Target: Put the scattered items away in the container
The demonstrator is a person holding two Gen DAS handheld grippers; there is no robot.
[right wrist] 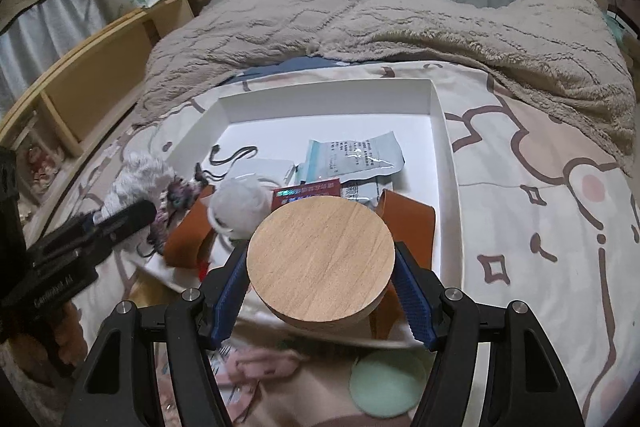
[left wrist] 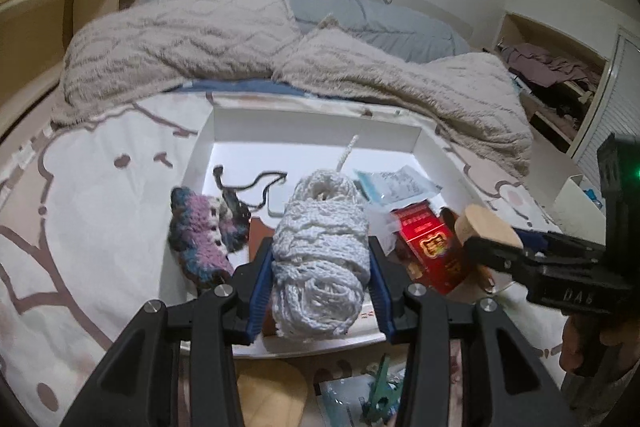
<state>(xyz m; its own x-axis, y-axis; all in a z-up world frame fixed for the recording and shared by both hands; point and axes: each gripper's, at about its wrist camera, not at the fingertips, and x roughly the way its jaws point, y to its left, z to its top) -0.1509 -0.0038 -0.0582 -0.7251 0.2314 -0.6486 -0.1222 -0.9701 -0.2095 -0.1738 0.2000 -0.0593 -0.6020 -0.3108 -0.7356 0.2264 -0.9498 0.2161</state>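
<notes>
Left gripper [left wrist: 320,267] clamped on a bundle of white knitted cord [left wrist: 320,247], blue pads pressed into both flanks, held above the near half of the white tray [left wrist: 312,123] on the bed. Right gripper [right wrist: 320,283] pinched on a round wooden lid [right wrist: 320,259], pads against its rim on either side, carried over the tray's near edge.

Already inside the tray: a purple crocheted piece [left wrist: 200,235] at its left wall, a red box [left wrist: 432,251], a pale sachet [right wrist: 356,155], a thin black cord [right wrist: 232,155] and a brown leather strap [right wrist: 412,223]. Not yet tidied, on the patterned sheet below the near rim: a pale green disc [right wrist: 388,383], a green clip [left wrist: 380,395] and a second wooden shape [left wrist: 272,395].

Risks, as judged from here. Both loads bound for the same crowded near end, so a clash of the two tools looked likely. Cord bundle loosely wound, so strands liable to snag on a pad at release and trail out over the rim. Lid gripped only at its edge, so apt to tip or roll on landing, perhaps onto the red box and off the low wall. Soft bedding under the tray, so a firm push could tilt it.
</notes>
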